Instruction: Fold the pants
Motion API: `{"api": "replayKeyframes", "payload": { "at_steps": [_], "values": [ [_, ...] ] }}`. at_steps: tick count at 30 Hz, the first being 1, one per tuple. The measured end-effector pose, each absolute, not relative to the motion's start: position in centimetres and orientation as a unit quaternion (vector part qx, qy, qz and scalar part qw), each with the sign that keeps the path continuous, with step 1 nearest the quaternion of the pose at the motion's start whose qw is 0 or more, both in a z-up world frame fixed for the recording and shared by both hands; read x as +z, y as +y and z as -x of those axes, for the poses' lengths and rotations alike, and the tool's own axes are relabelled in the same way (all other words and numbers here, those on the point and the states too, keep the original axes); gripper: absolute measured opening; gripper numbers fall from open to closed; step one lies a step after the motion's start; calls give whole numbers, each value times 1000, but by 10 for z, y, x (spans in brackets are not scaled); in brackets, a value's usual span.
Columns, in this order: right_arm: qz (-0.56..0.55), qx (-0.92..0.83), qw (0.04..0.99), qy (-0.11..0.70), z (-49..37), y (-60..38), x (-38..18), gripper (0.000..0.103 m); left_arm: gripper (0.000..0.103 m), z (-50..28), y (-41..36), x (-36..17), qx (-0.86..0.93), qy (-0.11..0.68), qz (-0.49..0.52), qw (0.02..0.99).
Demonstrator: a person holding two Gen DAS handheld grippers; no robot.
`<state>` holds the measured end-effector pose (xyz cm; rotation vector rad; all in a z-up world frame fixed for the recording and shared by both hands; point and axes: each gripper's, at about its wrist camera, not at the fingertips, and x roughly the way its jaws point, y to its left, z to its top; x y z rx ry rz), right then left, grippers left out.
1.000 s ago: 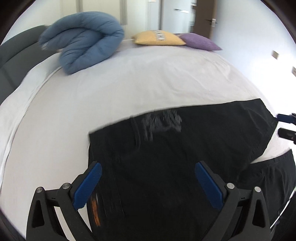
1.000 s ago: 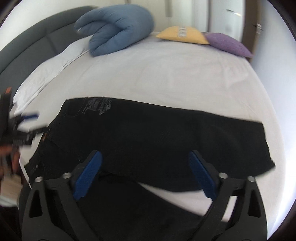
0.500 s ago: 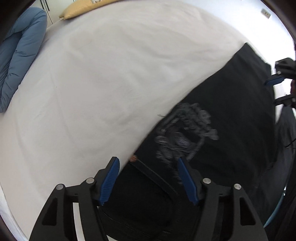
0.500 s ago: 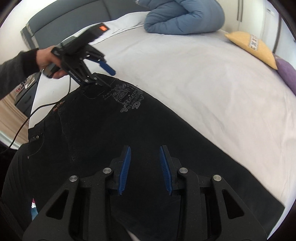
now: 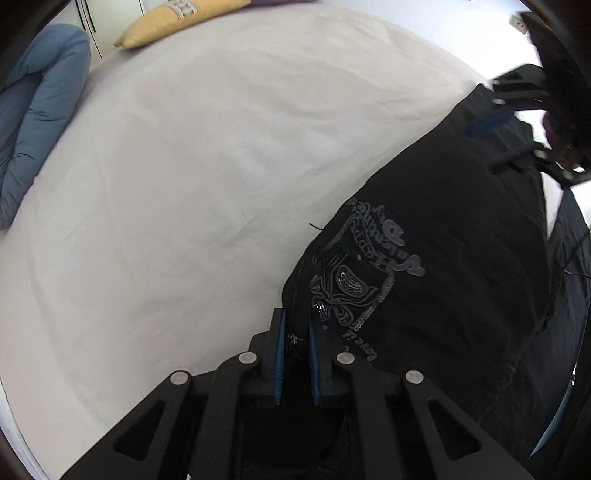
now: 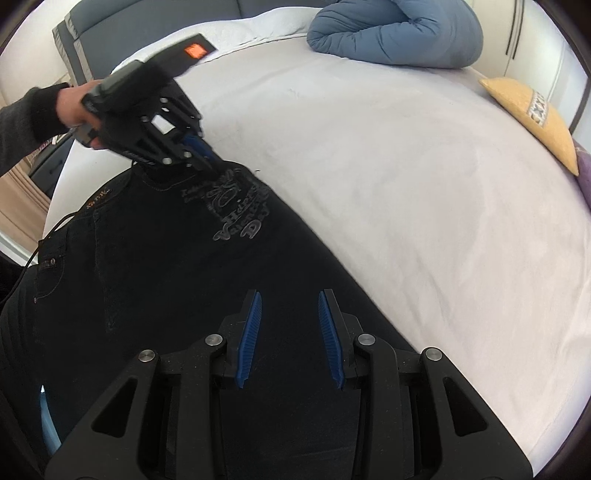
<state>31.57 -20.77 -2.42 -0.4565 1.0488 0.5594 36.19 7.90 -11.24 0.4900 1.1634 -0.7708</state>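
Black pants with grey embroidery lie flat on the white bed sheet. My left gripper is shut on the pants' edge right beside the embroidery, with dark fabric pinched between its blue pads. In the right wrist view the left gripper points down at that corner, held by a hand. My right gripper hovers over the pants leg, jaws narrowed but apart, with only flat fabric behind the gap. The right gripper looks blurred in the left wrist view.
A blue duvet lies rolled at the head of the bed by the dark headboard. A yellow pillow and a purple one lie at the far right edge. A thin cable trails off the bed's left side.
The left gripper dropped onto the pants' edge by the embroidery and closed on it. The right gripper narrowed its jaws earlier, kept that gap, and moved lower over the leg.
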Motion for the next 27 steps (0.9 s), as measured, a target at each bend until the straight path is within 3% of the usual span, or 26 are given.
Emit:
{"api": "replayKeyframes", "payload": {
  "at_steps": [8, 17, 20, 27],
  "values": [
    [255, 287, 772, 506, -347, -180, -26, 31, 11, -307, 94, -76, -357, 450, -269, 773],
    [273, 288, 738, 547, -365, -169, -48, 30, 11, -298, 97, -64, -362, 427, -273, 782],
    [279, 299, 743, 530, -361, -165, -41, 8, 11, -300, 95, -68, -359, 433, -273, 780],
    [350, 302, 751, 471, -319, -146, -20, 2, 11, -294, 100, -66, -358, 434, -263, 784]
  ]
}}
